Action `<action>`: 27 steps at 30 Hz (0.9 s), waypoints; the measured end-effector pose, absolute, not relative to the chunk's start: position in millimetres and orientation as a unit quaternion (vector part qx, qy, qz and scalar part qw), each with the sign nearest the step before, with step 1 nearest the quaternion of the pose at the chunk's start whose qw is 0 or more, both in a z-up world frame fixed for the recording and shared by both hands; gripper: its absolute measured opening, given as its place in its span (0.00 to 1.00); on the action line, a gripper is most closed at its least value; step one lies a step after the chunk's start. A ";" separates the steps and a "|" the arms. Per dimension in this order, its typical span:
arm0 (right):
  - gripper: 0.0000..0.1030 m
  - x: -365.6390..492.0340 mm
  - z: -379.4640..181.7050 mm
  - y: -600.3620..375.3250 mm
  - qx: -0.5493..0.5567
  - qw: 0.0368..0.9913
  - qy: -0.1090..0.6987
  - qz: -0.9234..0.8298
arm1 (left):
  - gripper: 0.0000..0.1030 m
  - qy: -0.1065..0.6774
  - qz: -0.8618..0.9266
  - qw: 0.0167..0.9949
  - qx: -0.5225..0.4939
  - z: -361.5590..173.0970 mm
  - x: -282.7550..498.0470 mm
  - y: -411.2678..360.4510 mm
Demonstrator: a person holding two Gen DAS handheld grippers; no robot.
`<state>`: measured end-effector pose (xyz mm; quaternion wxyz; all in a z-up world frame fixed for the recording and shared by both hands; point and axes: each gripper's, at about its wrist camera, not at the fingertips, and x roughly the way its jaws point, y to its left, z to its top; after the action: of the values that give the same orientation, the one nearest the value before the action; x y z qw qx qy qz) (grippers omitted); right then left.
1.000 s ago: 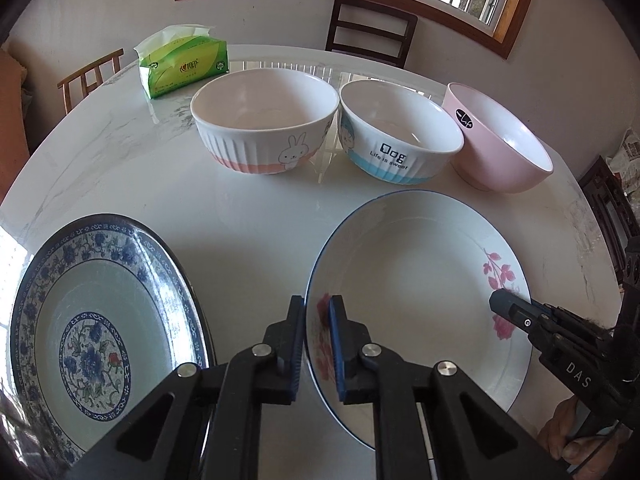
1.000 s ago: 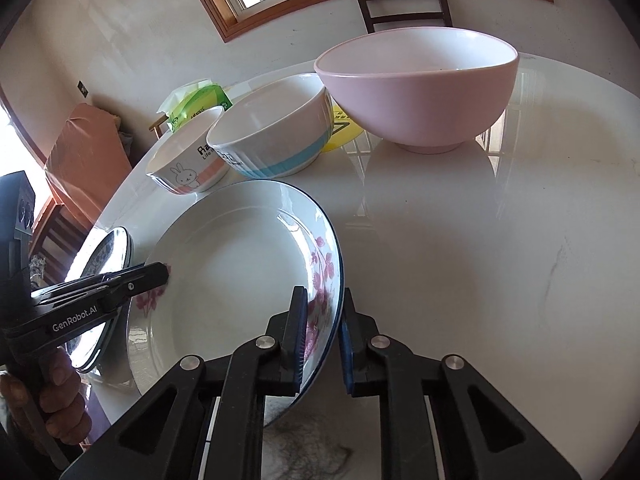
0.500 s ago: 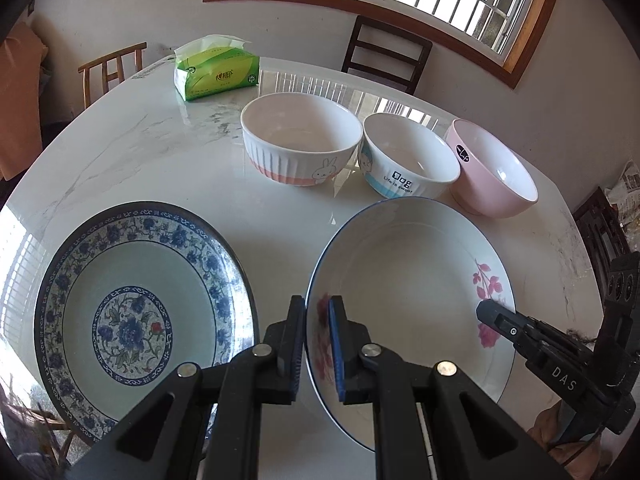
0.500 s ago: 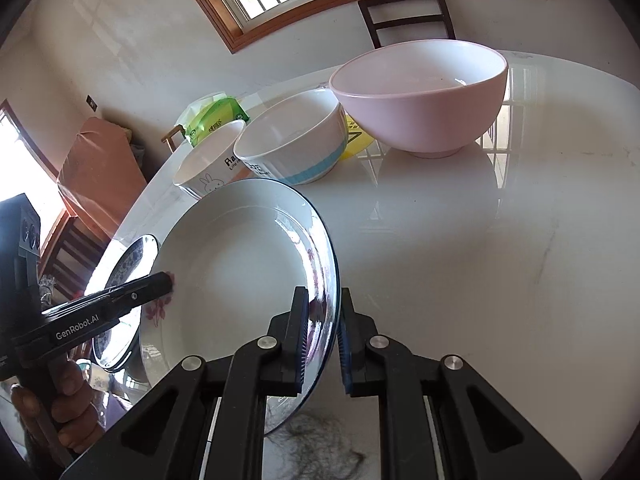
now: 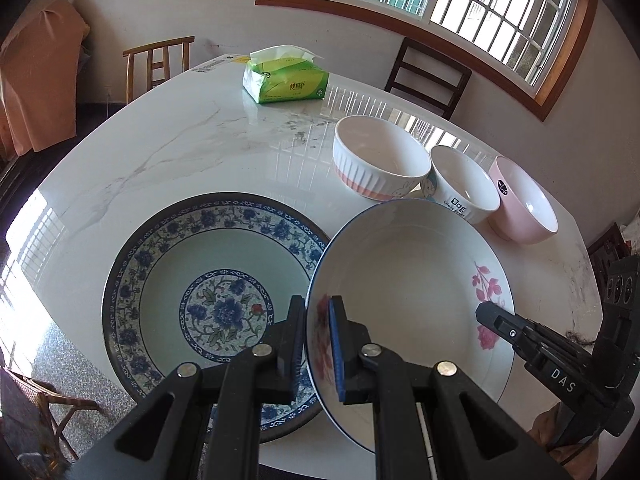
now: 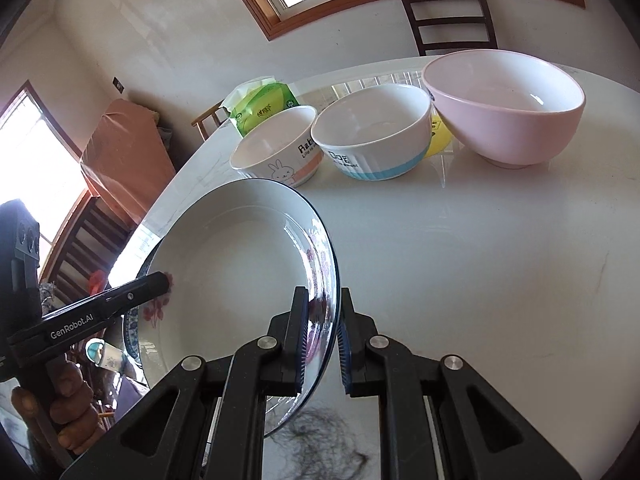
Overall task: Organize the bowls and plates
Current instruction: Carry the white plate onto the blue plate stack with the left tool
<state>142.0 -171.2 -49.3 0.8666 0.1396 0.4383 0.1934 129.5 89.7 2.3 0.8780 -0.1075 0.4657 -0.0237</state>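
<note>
Left wrist view: the left gripper (image 5: pixel 318 344) clamps the near rim of the white flowered plate (image 5: pixel 404 276), held tilted above the desk (image 5: pixel 192 152), its left edge over the blue patterned plate (image 5: pixel 200 276); the right gripper (image 5: pixel 486 312) pinches the opposite rim; three bowls (image 5: pixel 380 158) stand behind.

Right wrist view: the right gripper (image 6: pixel 322 340) grips the plate's rim; a hand (image 6: pixel 68 408) holds the left gripper's handle; a tuft of dark hair (image 6: pixel 320 436) lies on the desk.

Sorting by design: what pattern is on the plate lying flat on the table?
Blue-and-white floral plate, clearest in the left wrist view.
</note>
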 end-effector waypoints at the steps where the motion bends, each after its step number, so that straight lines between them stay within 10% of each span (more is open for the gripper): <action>1: 0.14 142.5 -48.3 -166.0 0.136 0.866 0.439 0.197 | 0.12 0.465 -0.019 0.878 -0.110 2.7 128.3 95.3; 27: 0.14 164.9 -49.4 -37.9 0.051 0.850 0.455 0.261 | 0.12 0.467 0.063 0.865 -0.173 -26.8 115.1 208.8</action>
<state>164.9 -37.9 -49.4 0.8500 0.0514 0.4548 0.2609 115.1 208.8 -26.8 0.8648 -0.1732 0.4670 0.0635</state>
